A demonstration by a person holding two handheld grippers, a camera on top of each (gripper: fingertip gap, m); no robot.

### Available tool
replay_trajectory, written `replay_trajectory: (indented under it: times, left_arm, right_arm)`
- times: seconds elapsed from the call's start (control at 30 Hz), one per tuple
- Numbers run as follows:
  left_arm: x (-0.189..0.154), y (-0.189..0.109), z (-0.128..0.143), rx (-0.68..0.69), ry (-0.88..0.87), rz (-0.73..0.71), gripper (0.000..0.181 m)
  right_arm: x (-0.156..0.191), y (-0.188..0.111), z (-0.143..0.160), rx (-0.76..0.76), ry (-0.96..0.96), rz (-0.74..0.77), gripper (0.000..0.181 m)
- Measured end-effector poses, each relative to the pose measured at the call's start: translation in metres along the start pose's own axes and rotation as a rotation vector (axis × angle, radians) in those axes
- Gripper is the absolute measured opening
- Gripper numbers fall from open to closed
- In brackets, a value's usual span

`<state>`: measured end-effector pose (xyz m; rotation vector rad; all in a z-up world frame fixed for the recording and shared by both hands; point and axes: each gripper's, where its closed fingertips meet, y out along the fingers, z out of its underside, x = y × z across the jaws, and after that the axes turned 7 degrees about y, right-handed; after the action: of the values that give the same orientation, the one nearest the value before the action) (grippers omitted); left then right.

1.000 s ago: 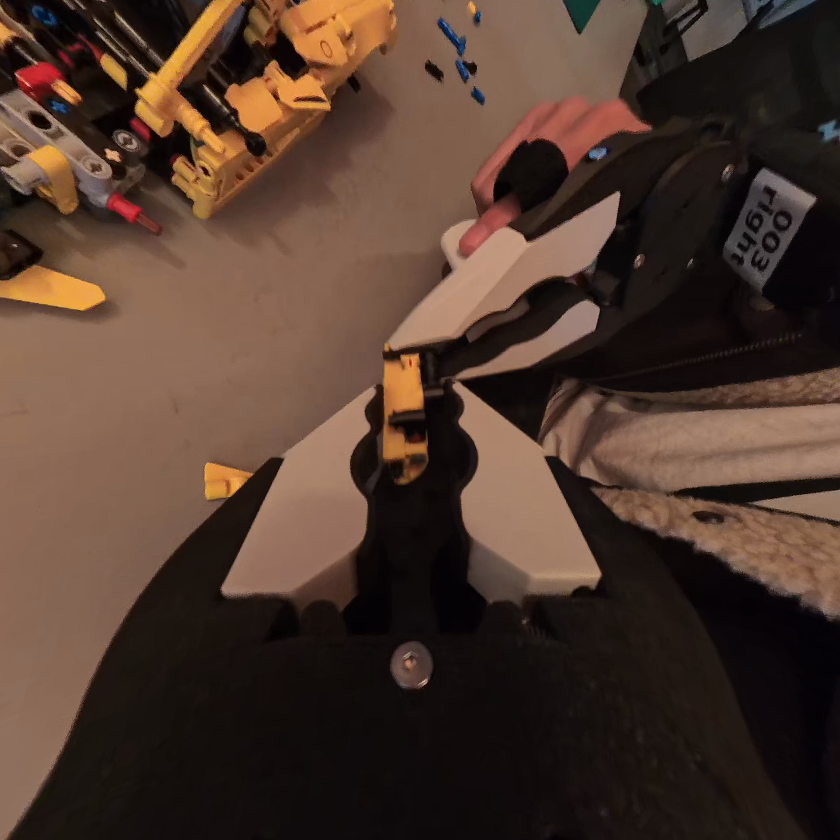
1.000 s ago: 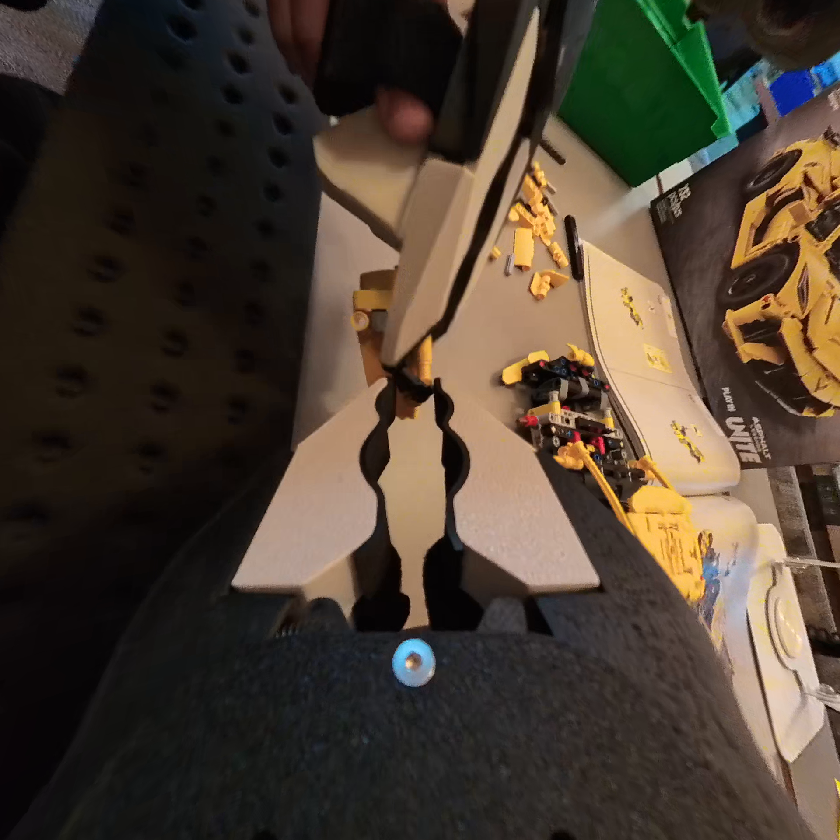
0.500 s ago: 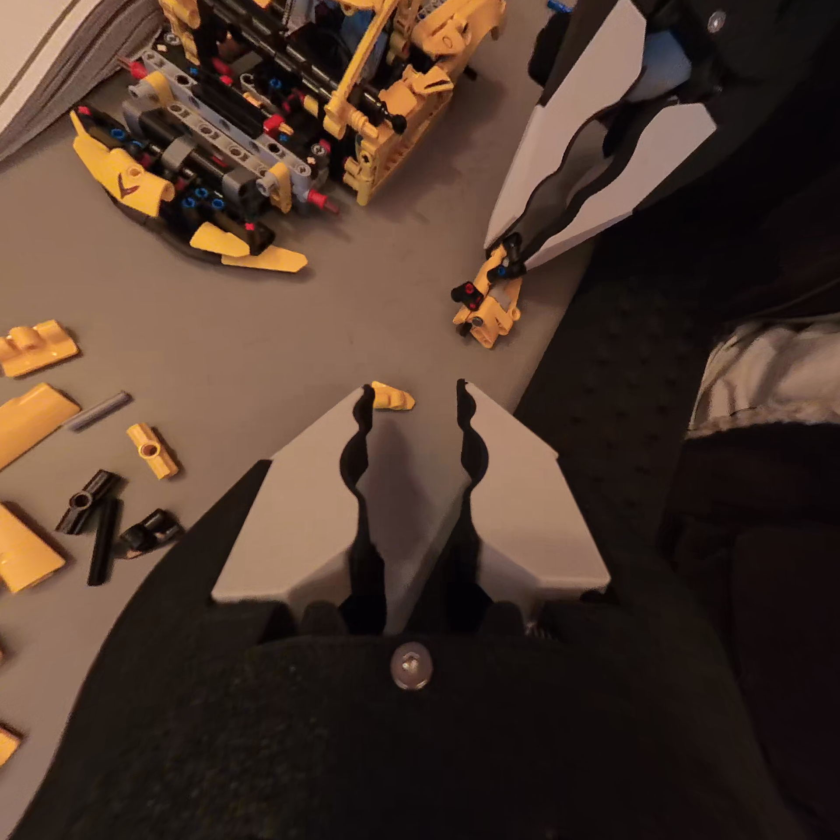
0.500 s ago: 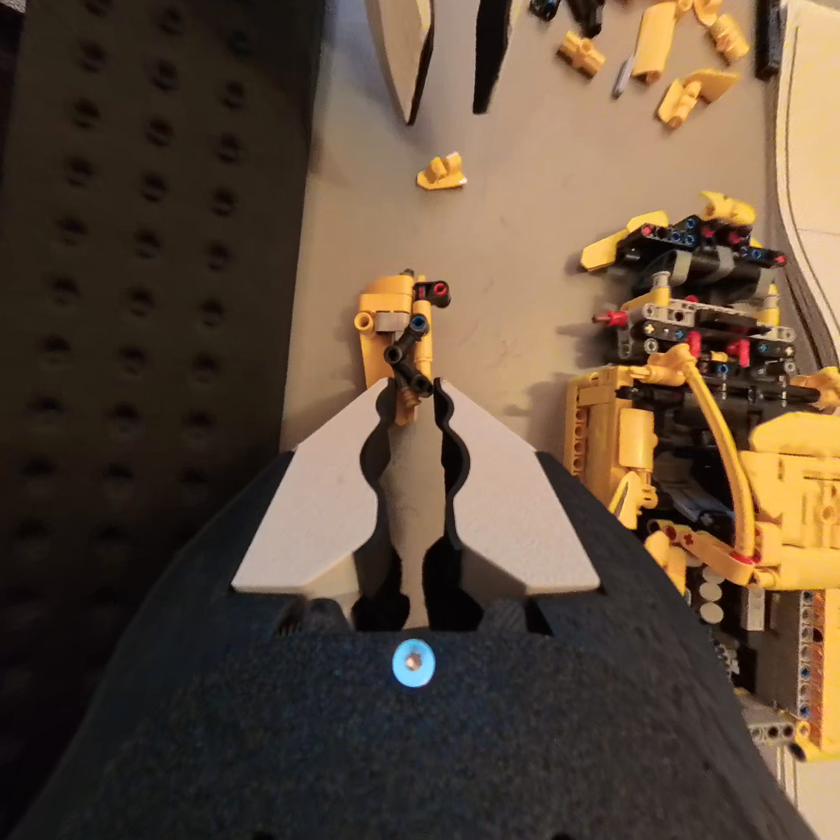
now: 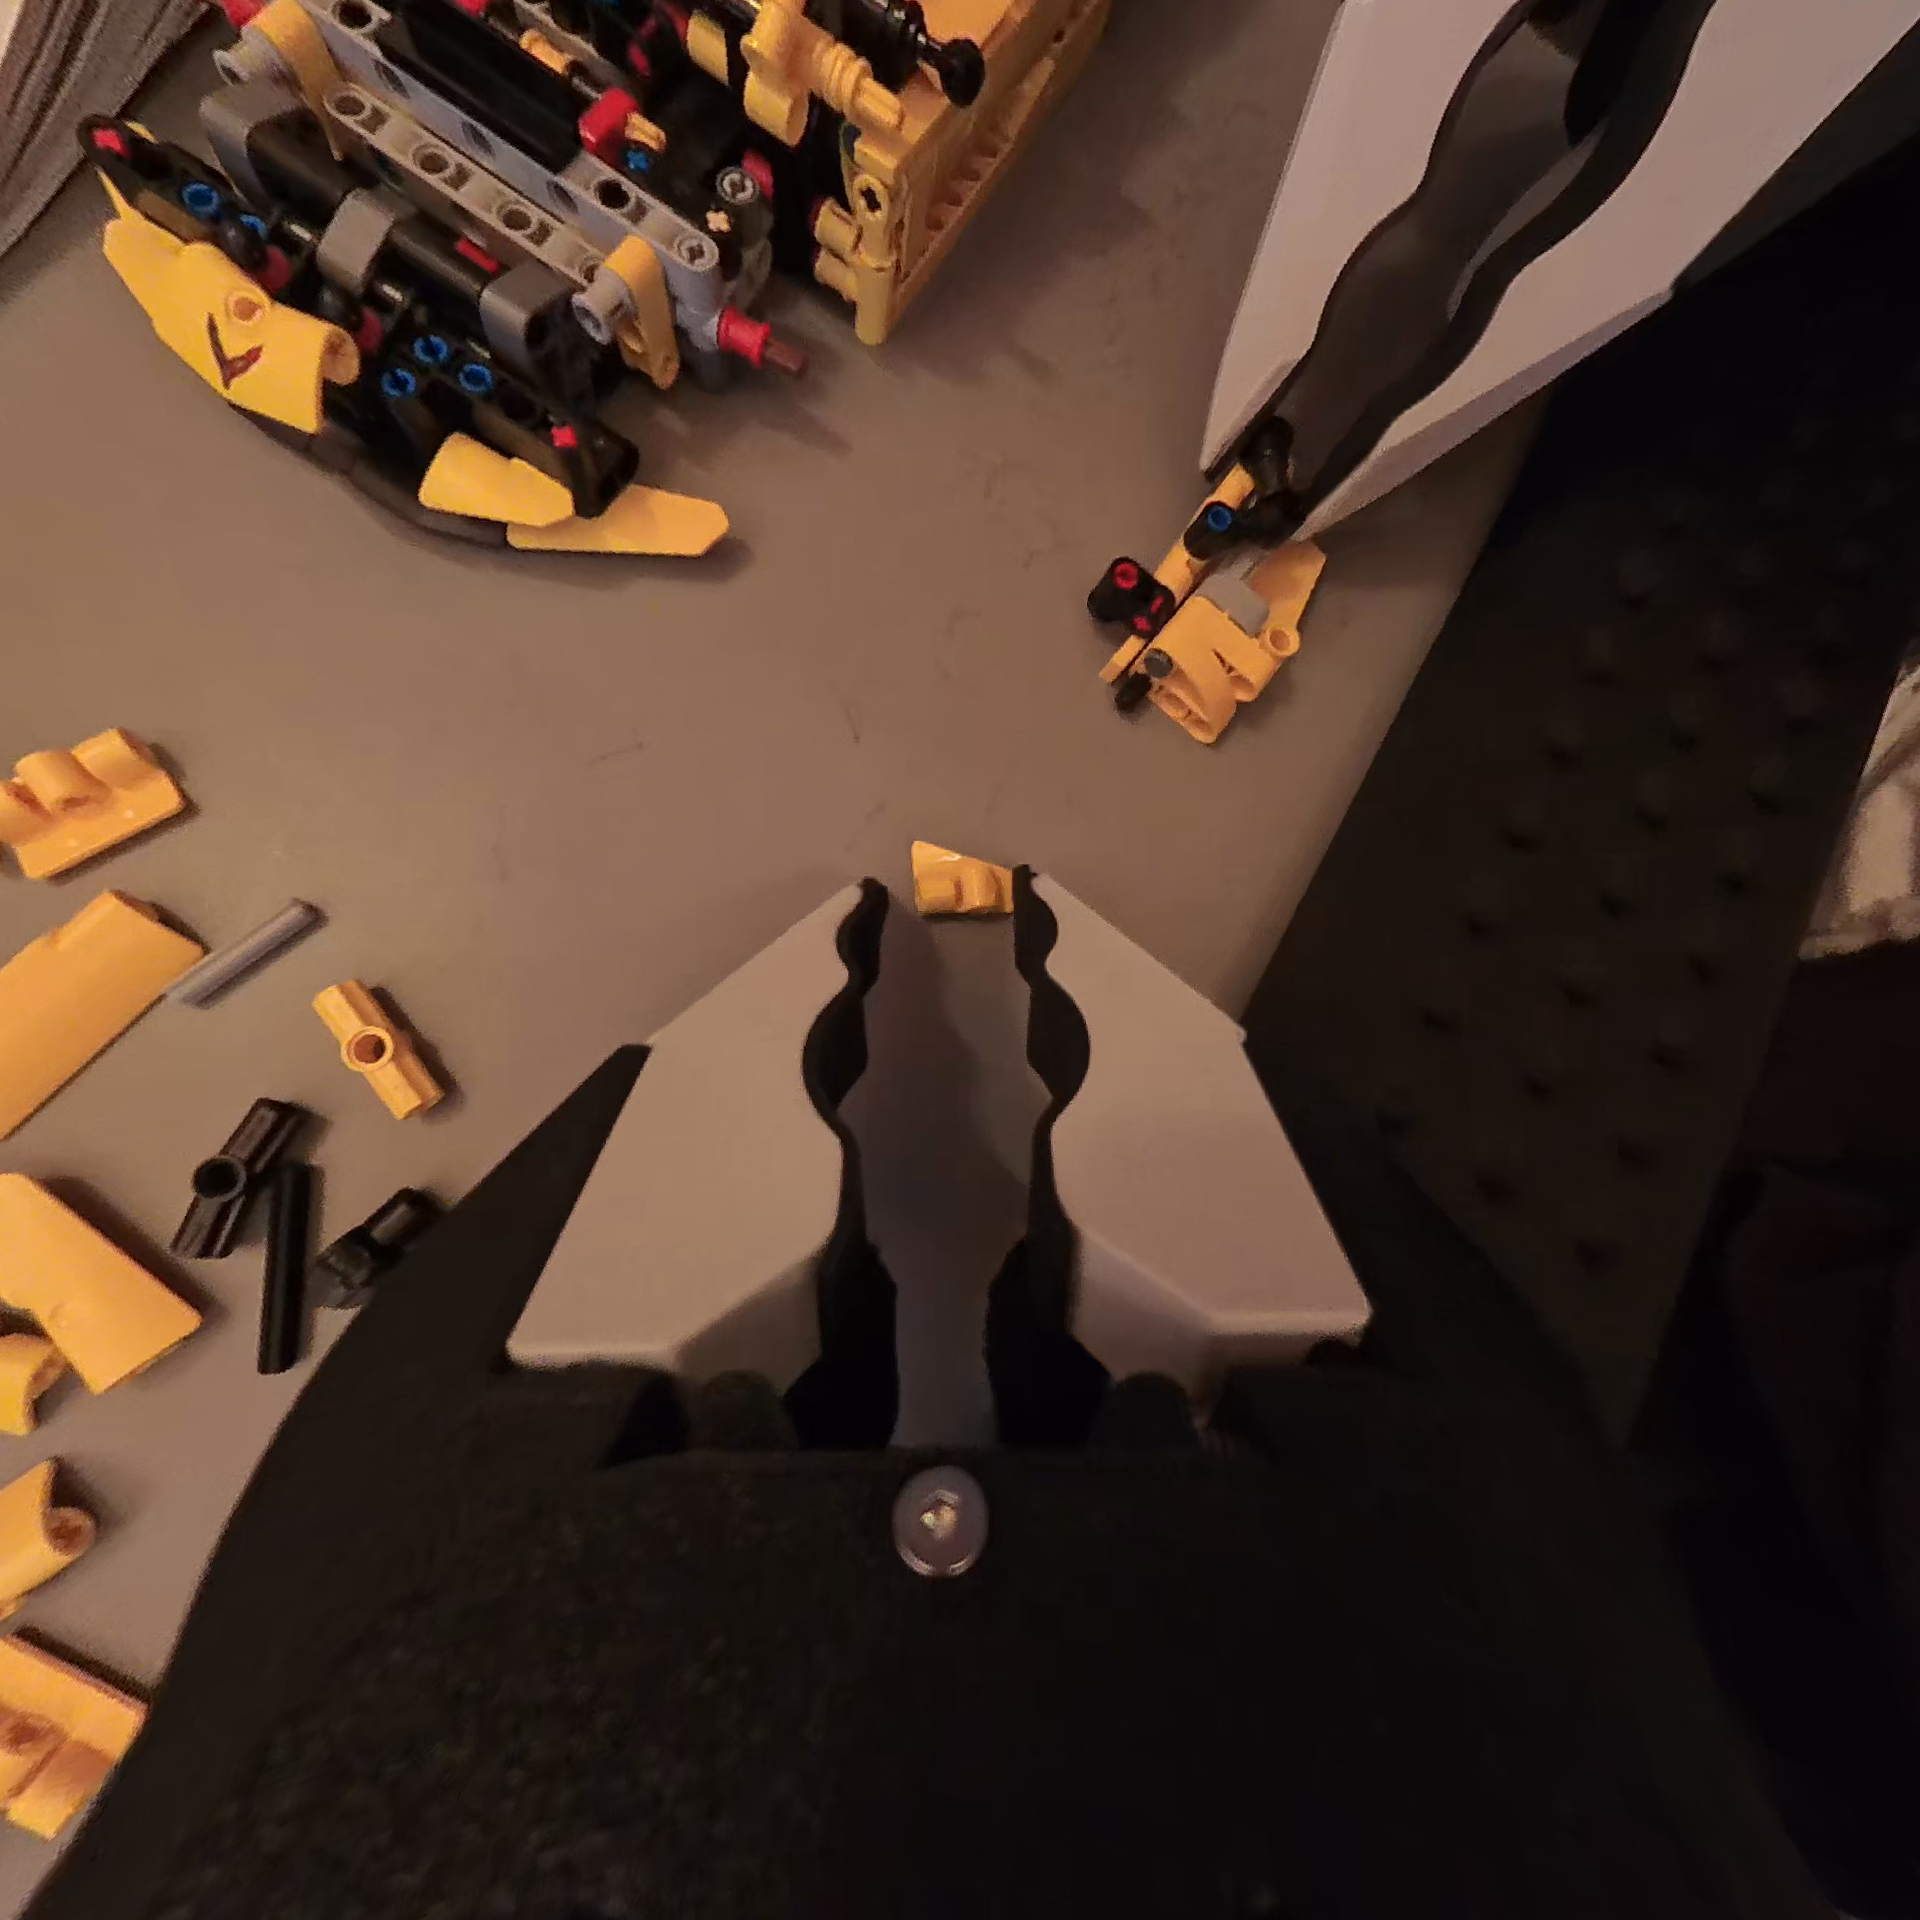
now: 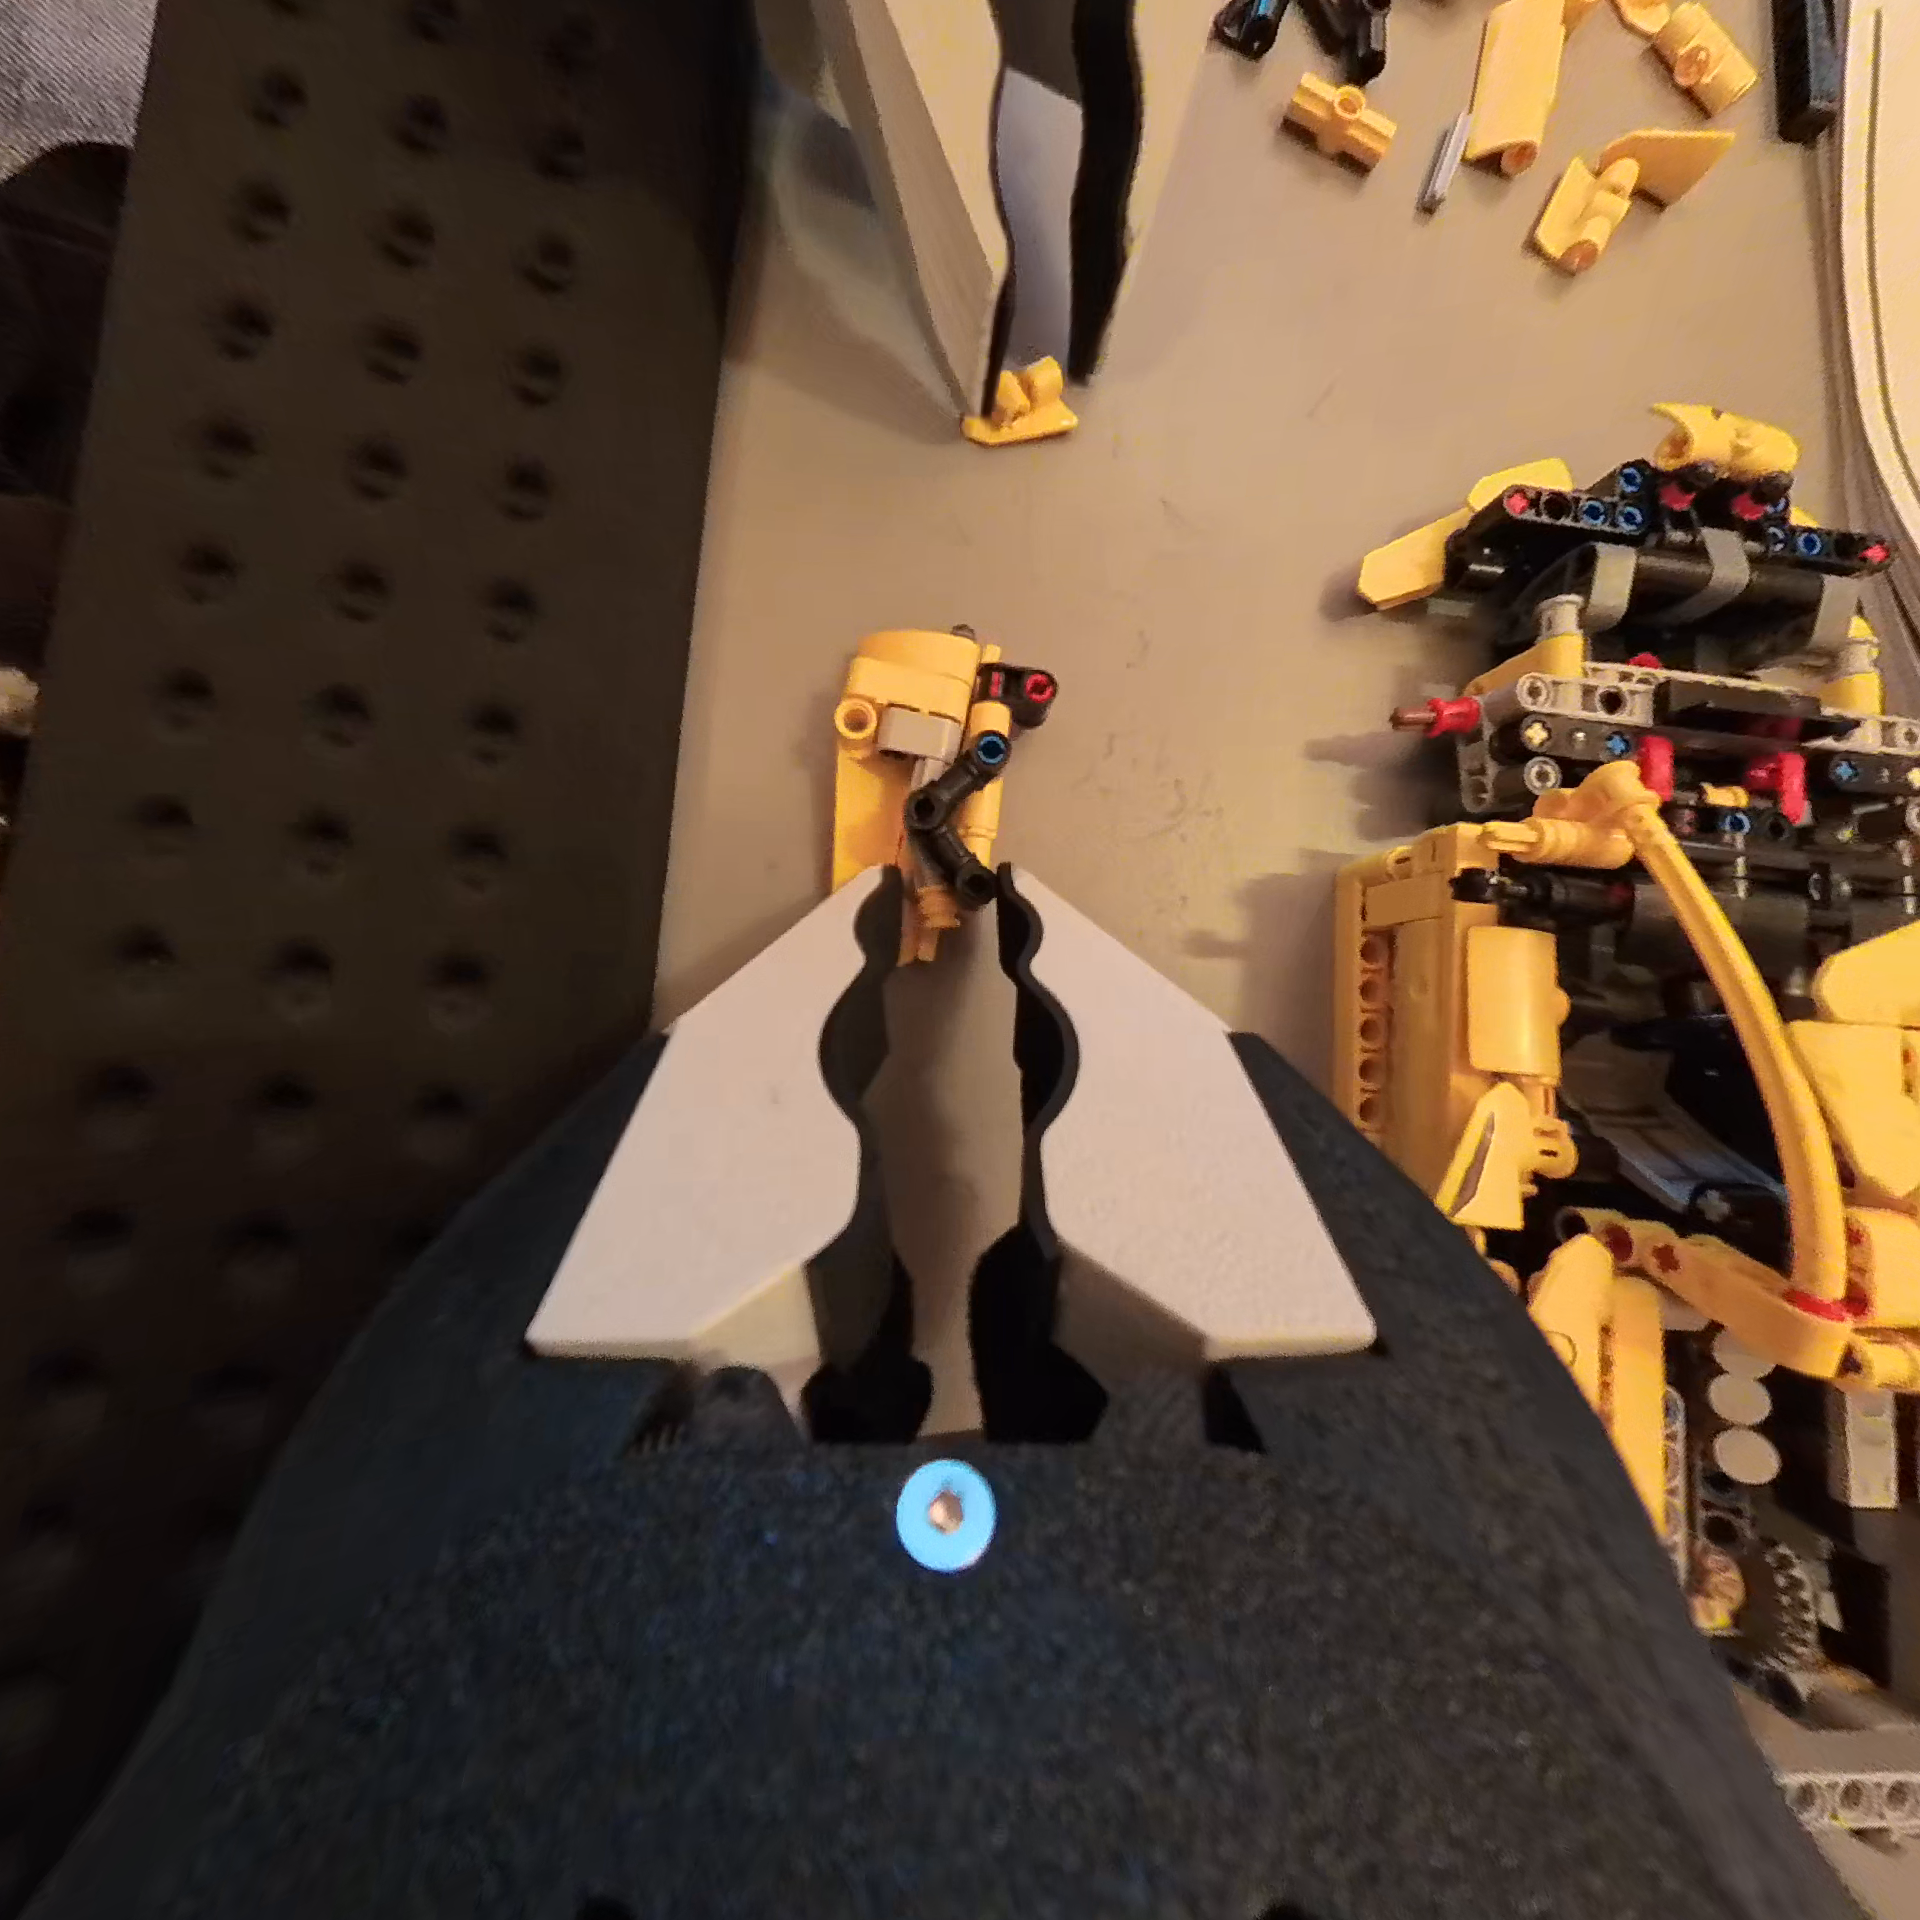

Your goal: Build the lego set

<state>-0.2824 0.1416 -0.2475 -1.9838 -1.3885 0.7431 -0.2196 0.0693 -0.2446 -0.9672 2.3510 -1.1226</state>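
My left gripper [image 5: 945, 883] is open, low over the grey table, with its tips on either side of a small yellow piece [image 5: 961, 881]. It also shows at the top of the right wrist view [image 6: 1039, 390], straddling that piece [image 6: 1023, 410]. My right gripper [image 6: 940, 883] is shut on the black connector end of a small yellow and black sub-assembly [image 6: 914, 748], which lies on the table. The left wrist view shows this gripper [image 5: 1268, 499] pinching the sub-assembly [image 5: 1205, 623]. The partly built yellow car [image 6: 1662, 935] stands to the right of it, and shows at the top of the left wrist view [image 5: 582, 208].
Loose yellow panels [image 5: 83, 800], a yellow connector [image 5: 379, 1049] and black pins [image 5: 281, 1236] lie at the left. A black dimpled mat [image 5: 1558, 935] borders the table [image 5: 623, 779] on the side of the sub-assembly. A booklet edge [image 6: 1886, 312] lies beyond the car. The gap from one gripper's tips to the other's is roughly 10 centimeters.
My left gripper let go of the sub-assembly, opened, and moved down around the small yellow piece. My right gripper carried the sub-assembly down onto the table.
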Motion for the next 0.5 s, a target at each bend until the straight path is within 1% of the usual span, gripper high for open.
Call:
replay_trajectory:
  times: [0.17, 0.3, 0.4, 0.5]
  left_arm:
    - [-0.001, 0.002, 0.0, 0.011, 0.017, -0.01, 0.016]
    - [0.0, 0.004, -0.006, -0.009, 0.035, -0.024, 0.016]
    - [0.005, -0.003, -0.029, -0.123, 0.054, -0.081, 0.016]
    - [0.004, -0.02, -0.07, -0.332, 0.088, -0.155, 0.015]
  right_arm:
    - [-0.002, -0.014, -0.011, -0.077, 0.036, -0.001, 0.026]
    - [-0.009, -0.031, -0.039, -0.265, 0.105, -0.003, 0.028]
    - [-0.019, -0.037, -0.062, -0.434, 0.21, 0.005, 0.03]
    - [-0.034, -0.042, -0.08, -0.608, 0.377, -0.002, 0.03]
